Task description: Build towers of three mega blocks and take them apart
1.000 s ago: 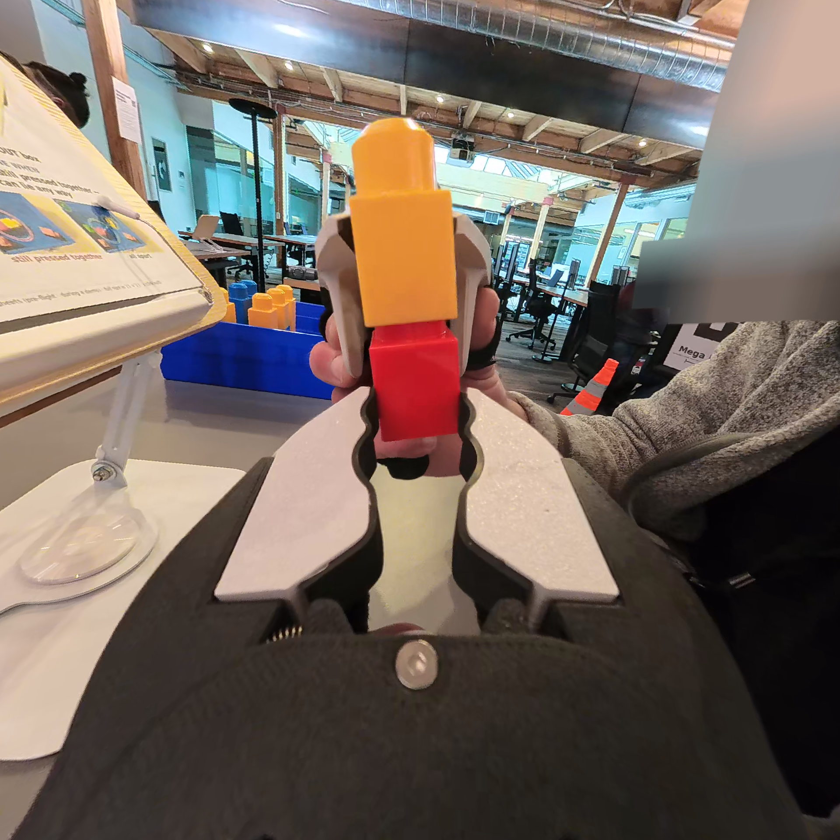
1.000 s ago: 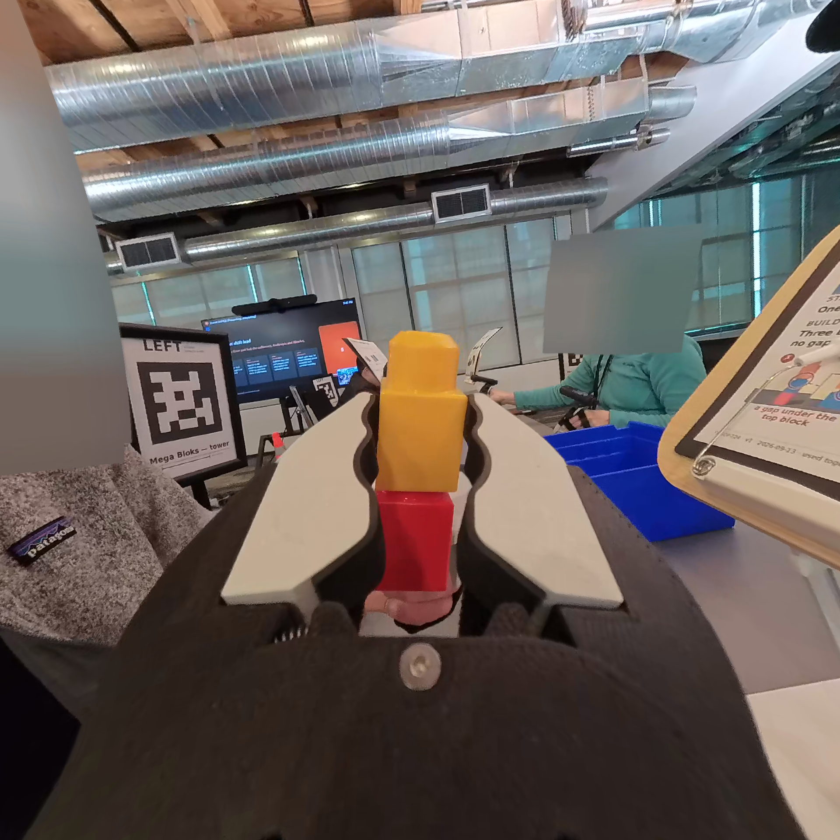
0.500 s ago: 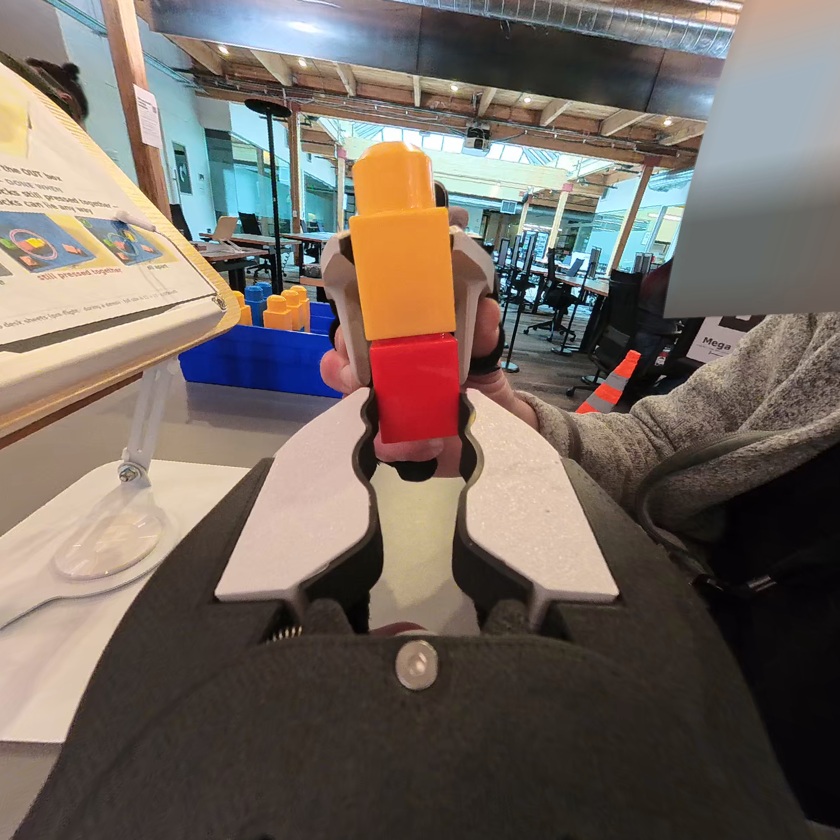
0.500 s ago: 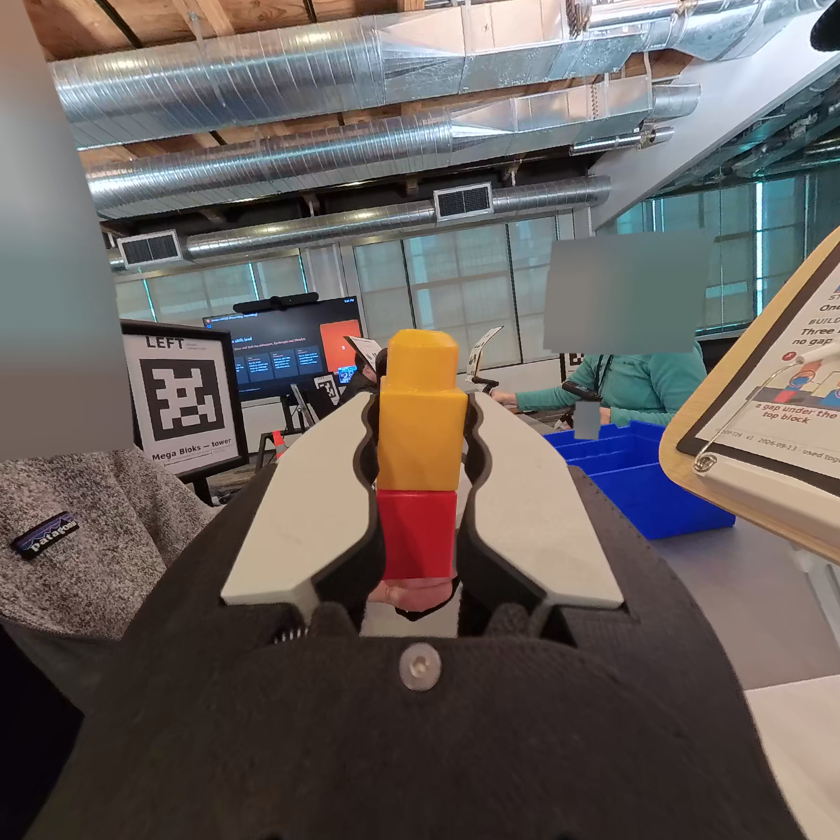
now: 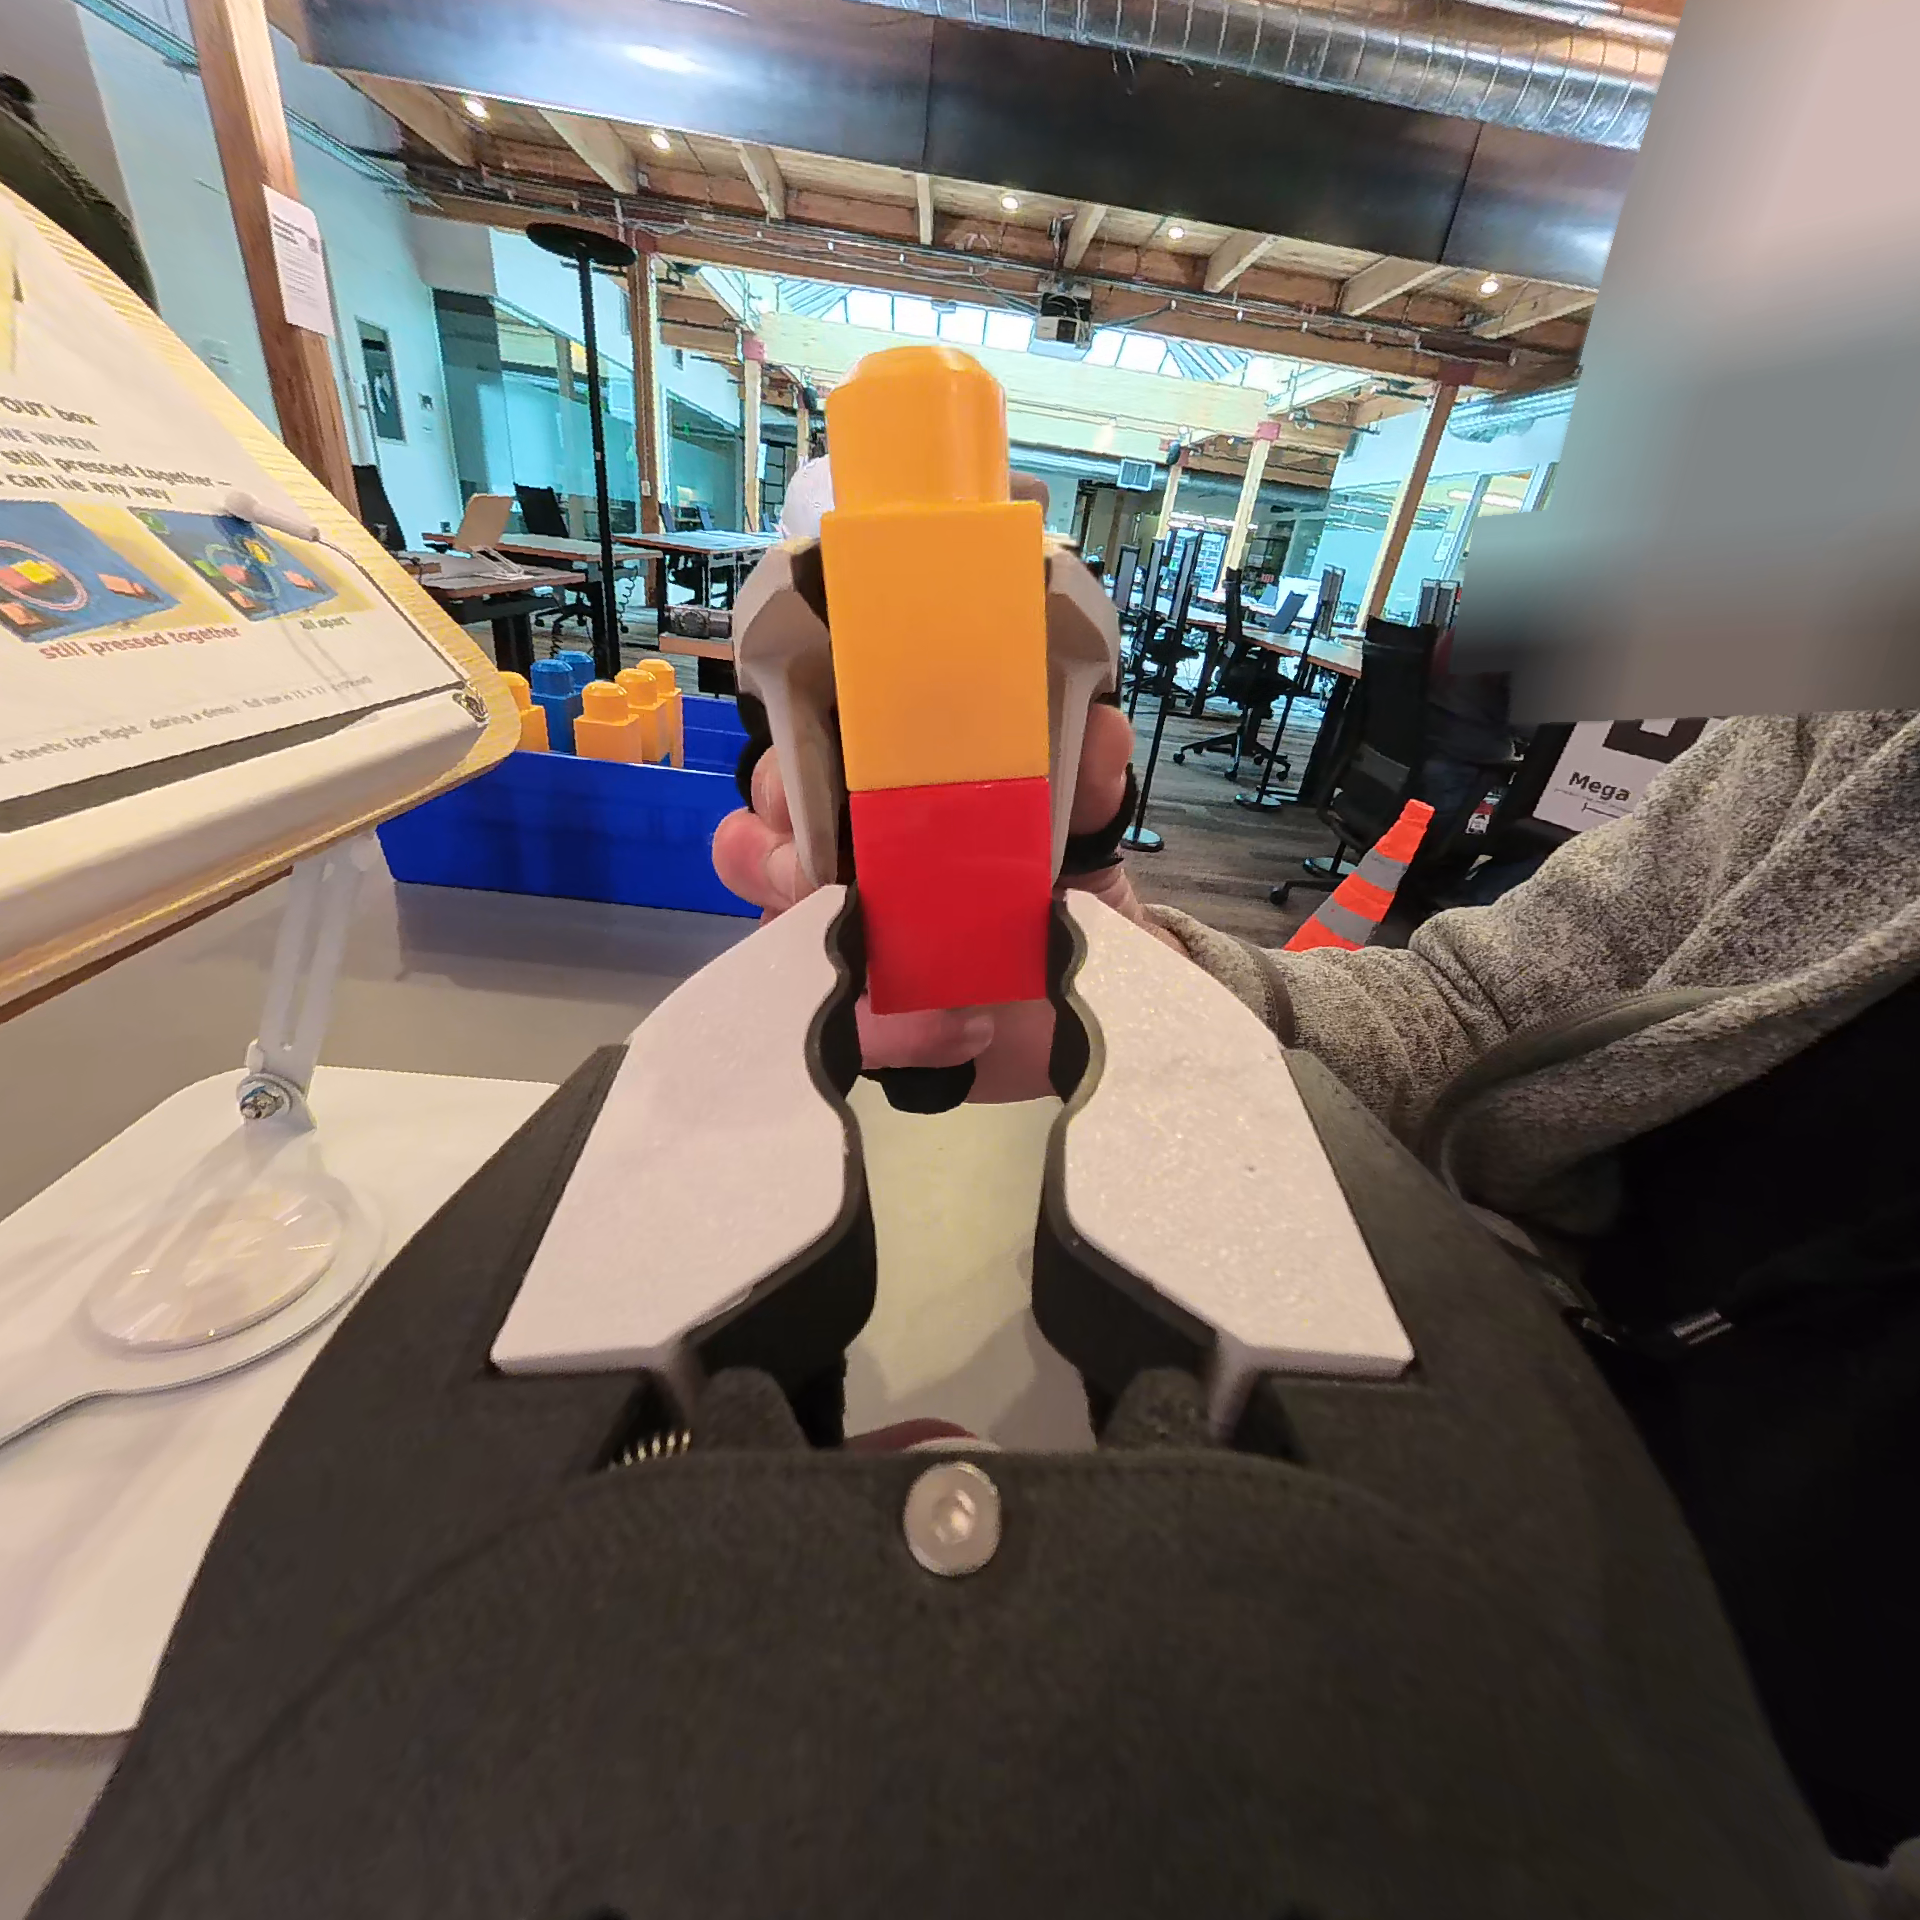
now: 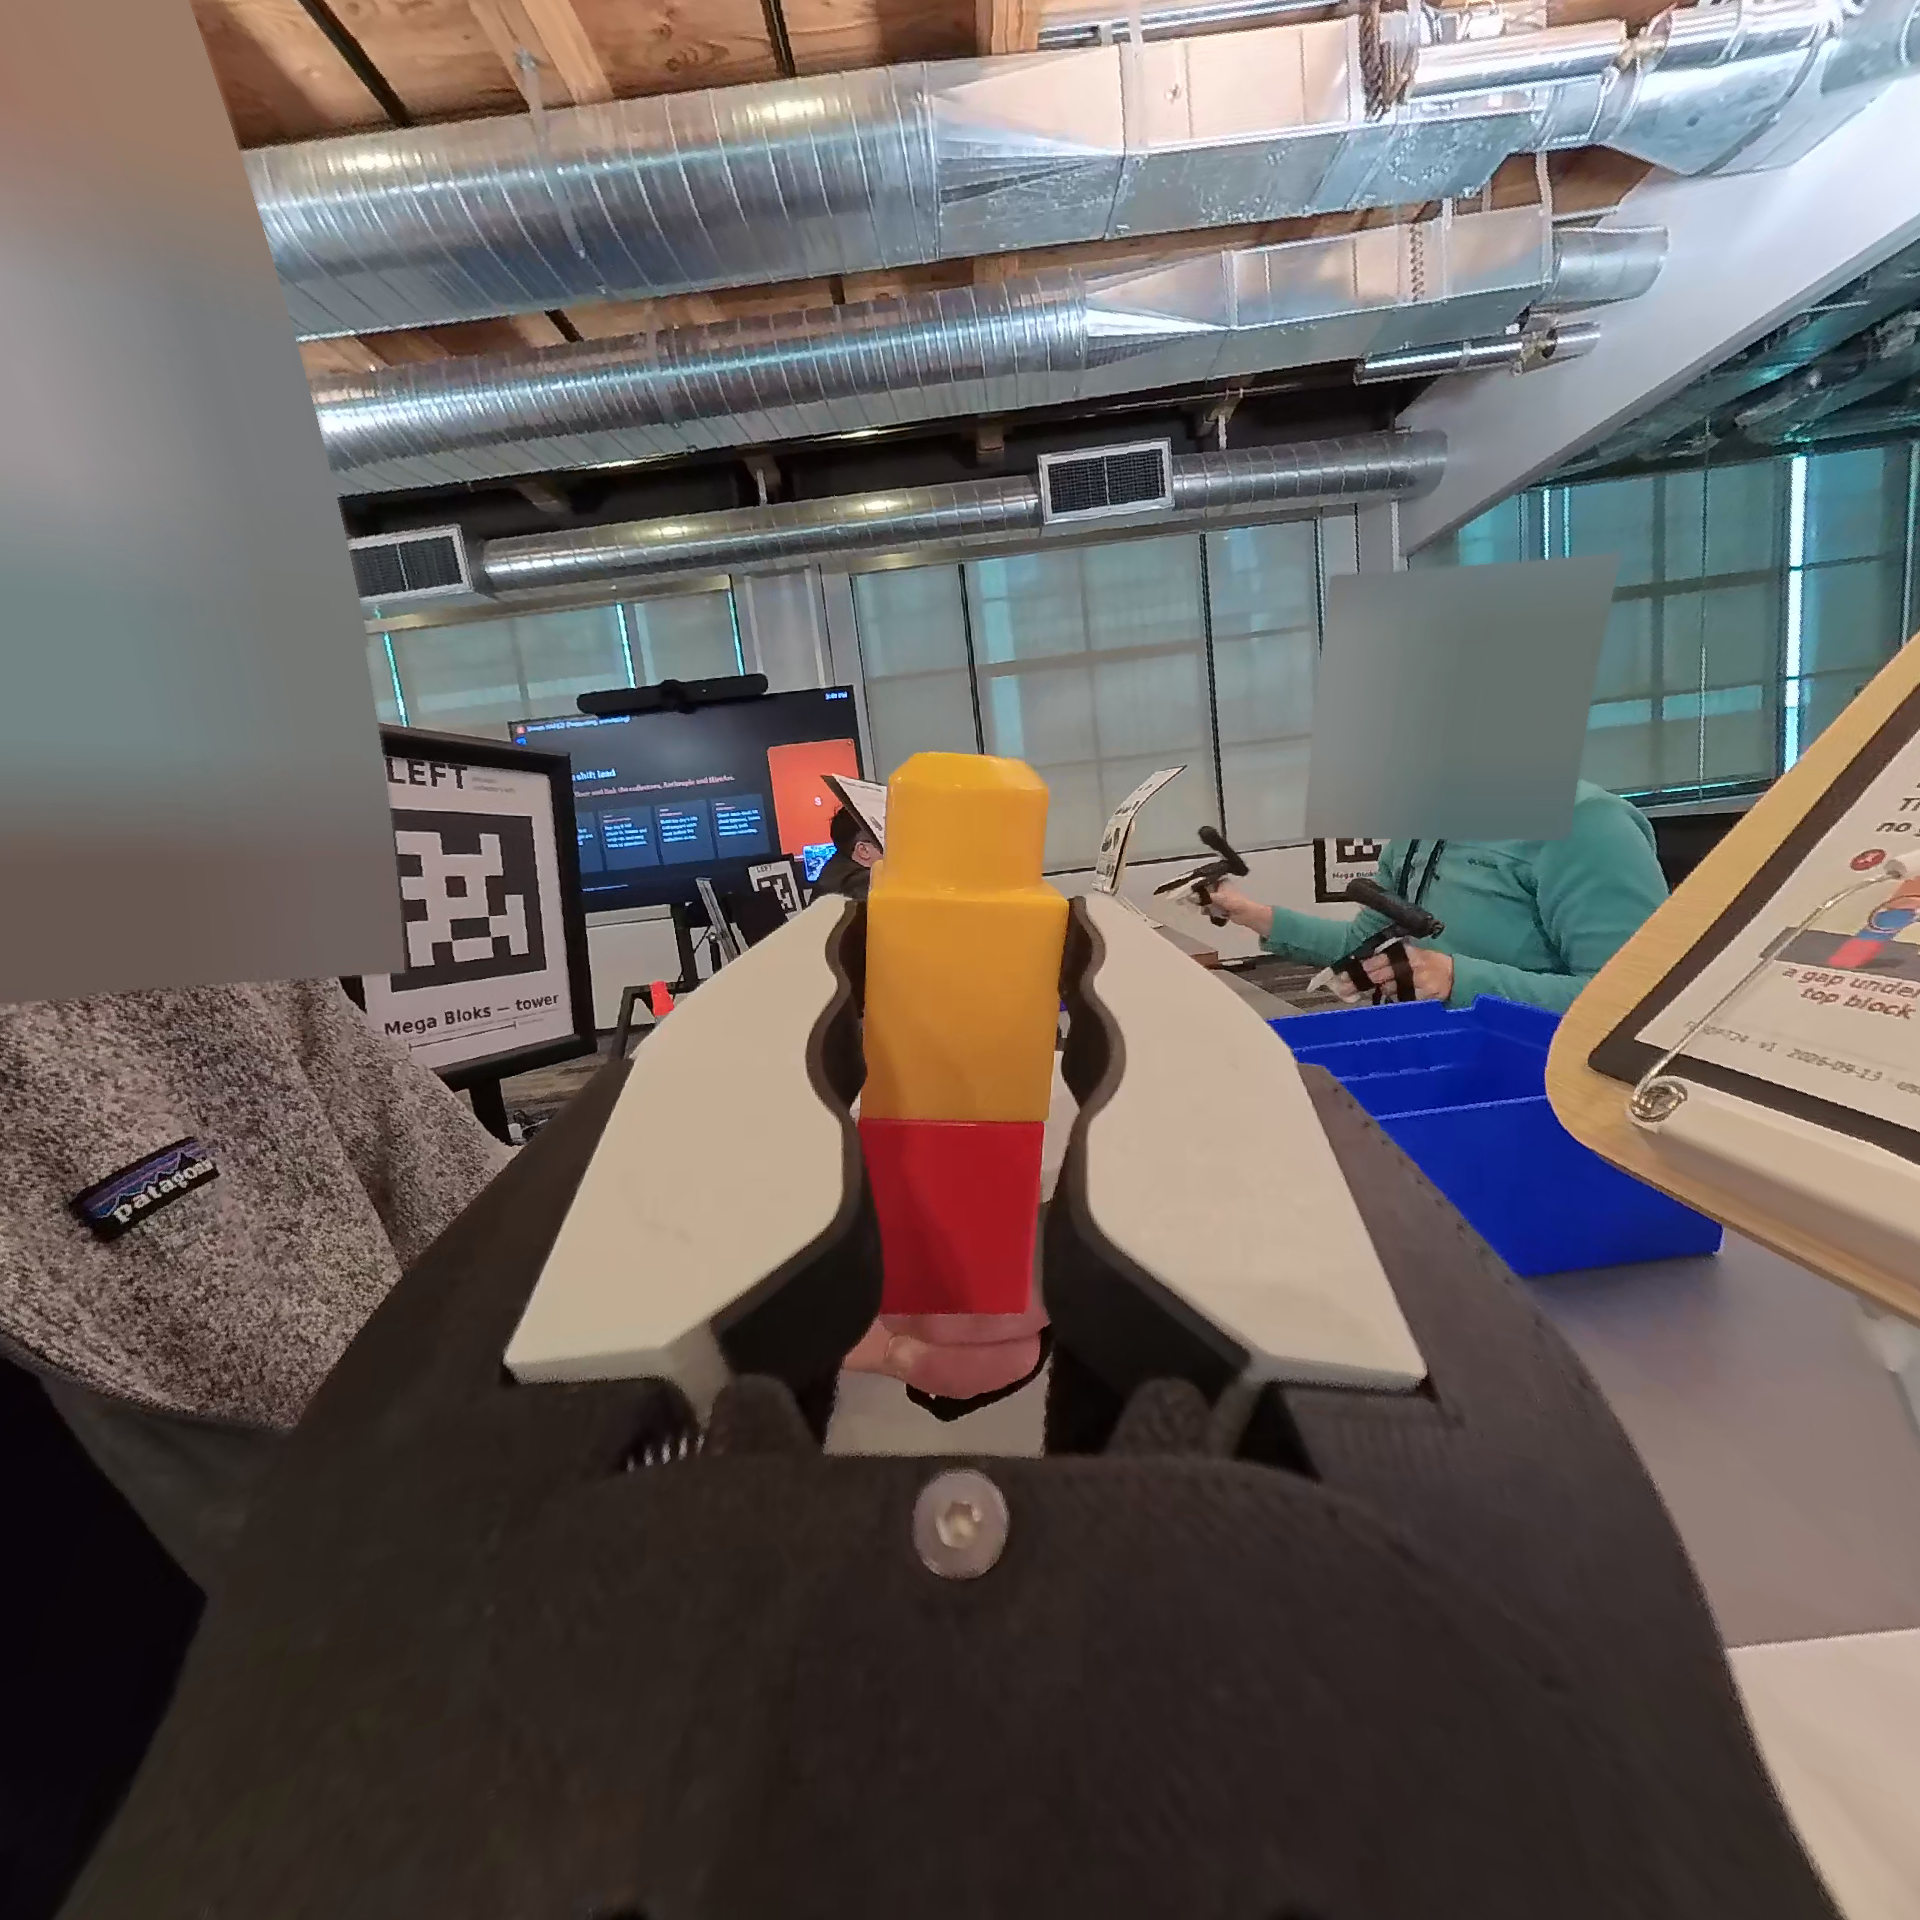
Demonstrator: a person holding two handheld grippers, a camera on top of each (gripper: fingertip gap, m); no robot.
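Left wrist view had the left gripper (image 5: pixel 951 935) clamped on the red block (image 5: pixel 951 894); right gripper (image 6: pixel 964 997) squeezed the orange block (image 6: pixel 966 997) stacked on top.

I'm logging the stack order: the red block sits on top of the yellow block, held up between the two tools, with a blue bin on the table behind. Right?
Not quite: the order is reversed. The yellow block sits on top of the red block, as the left wrist view shows. The rest holds: the left tool grips the red one, the right tool the yellow one, and the blue bin stands behind.
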